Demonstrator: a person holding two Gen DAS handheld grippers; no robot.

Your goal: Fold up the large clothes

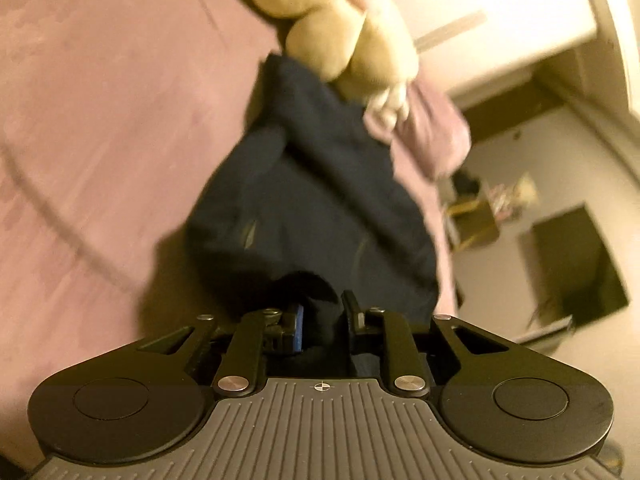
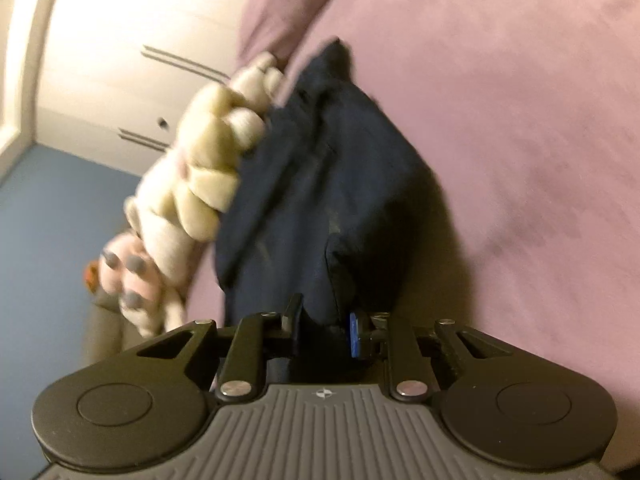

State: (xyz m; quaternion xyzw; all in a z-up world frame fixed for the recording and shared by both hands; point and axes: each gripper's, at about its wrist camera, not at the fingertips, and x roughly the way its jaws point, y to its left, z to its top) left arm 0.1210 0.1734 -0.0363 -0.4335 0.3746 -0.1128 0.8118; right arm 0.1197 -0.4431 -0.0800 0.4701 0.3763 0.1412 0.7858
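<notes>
A dark navy garment [image 1: 304,200] lies bunched on the pink bed sheet [image 1: 100,120] and runs away from me toward a plush toy. My left gripper [image 1: 322,322] is shut on the garment's near edge, with dark cloth filling the gap between its fingers. In the right wrist view the same navy garment [image 2: 320,184] stretches from the jaws up the bed. My right gripper [image 2: 324,326] is shut on another part of that near edge, the fabric pinched between the black finger and the blue pad [image 2: 354,334]. Both views are motion-blurred.
A cream plush toy [image 1: 340,28] lies against the garment's far end, seen also as the plush toy [image 2: 200,184] at the bed's edge. A pink pillow [image 2: 288,4] sits beyond. White wardrobe doors [image 2: 120,60] and blue floor [image 2: 48,240] lie past the bed; boxes [image 1: 476,220] stand on the floor.
</notes>
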